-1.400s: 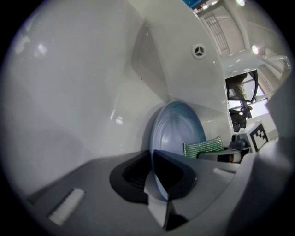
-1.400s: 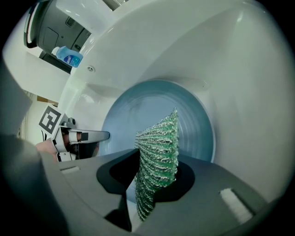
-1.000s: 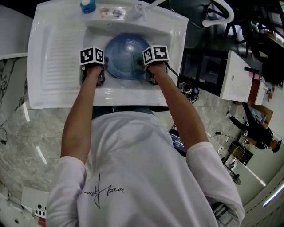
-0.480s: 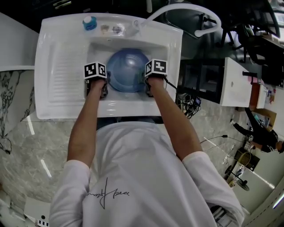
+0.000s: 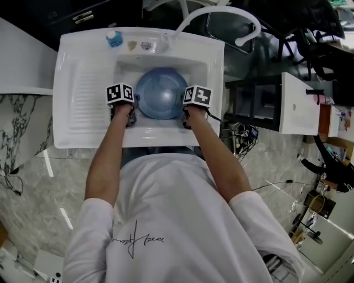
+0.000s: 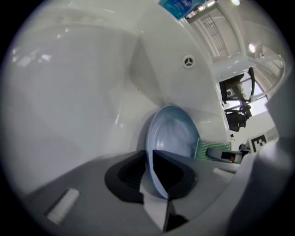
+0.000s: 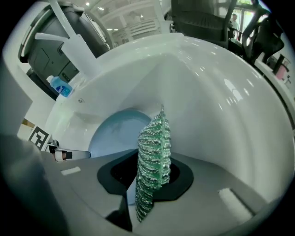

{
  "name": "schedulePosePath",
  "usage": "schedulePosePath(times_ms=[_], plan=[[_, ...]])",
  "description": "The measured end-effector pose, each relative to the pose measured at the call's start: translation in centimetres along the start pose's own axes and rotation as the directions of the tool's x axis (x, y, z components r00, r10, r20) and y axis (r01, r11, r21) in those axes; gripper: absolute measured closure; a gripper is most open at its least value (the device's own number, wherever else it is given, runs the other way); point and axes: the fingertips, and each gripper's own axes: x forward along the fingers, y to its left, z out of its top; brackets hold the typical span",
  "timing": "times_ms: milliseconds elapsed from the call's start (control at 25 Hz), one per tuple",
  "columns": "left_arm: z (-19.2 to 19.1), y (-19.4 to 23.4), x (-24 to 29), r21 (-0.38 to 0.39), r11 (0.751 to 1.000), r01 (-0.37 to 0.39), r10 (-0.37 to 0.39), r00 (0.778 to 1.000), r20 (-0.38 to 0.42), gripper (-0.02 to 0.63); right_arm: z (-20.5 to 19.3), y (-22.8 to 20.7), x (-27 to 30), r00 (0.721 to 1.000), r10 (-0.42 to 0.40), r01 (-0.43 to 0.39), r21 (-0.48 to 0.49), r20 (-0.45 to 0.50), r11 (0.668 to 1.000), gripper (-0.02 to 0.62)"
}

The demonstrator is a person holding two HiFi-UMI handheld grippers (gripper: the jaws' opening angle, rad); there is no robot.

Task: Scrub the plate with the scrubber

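Observation:
A pale blue plate (image 5: 161, 93) lies in the basin of the white sink (image 5: 83, 83). My left gripper (image 5: 128, 113) is shut on the plate's left rim; in the left gripper view the plate (image 6: 173, 136) stands edge-on between the jaws. My right gripper (image 5: 187, 114) holds a green glittery scrubber (image 7: 153, 159) pinched upright between its jaws, at the plate's right edge. In the right gripper view the plate (image 7: 115, 133) lies just beyond the scrubber. The scrubber (image 6: 209, 148) also shows past the plate in the left gripper view.
A blue-capped bottle (image 5: 114, 38) and small items stand on the sink's back ledge beside the white tap (image 5: 218, 16). A ribbed drainboard (image 5: 83, 91) lies left of the basin. White furniture (image 5: 301, 105) and cables are at the right.
Both grippers and the plate keep the same hold. The camera has shifted, so the sink sits a little lower and further right in the head view.

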Motion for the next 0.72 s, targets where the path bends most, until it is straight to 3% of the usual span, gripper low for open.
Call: schedulePosePath(times_ms=[240,560,720], plan=[[0.8,-1.1,-2.4,0.023,1.000,0.012,-0.014,0.996,0.088,0.531,0.4,0.5,-1.1,0.990,0.100,-0.098,-0.025,0.099,0.995,0.520],[1.3,-2.8,-5.7,0.038,0.999,0.018,-0.025,0.979,0.201,0.531,0.6,1.4,-2.7,0.974,0.172,-0.153,-0.133,0.148,0.979,0.520],[1.2,-3.9,-6.9,0.090,0.996,-0.012,-0.010,0.969,0.247,0.531,1.1,2.0,-3.6,0.961,0.208,-0.176,-0.180,0.182,0.968,0.520]])
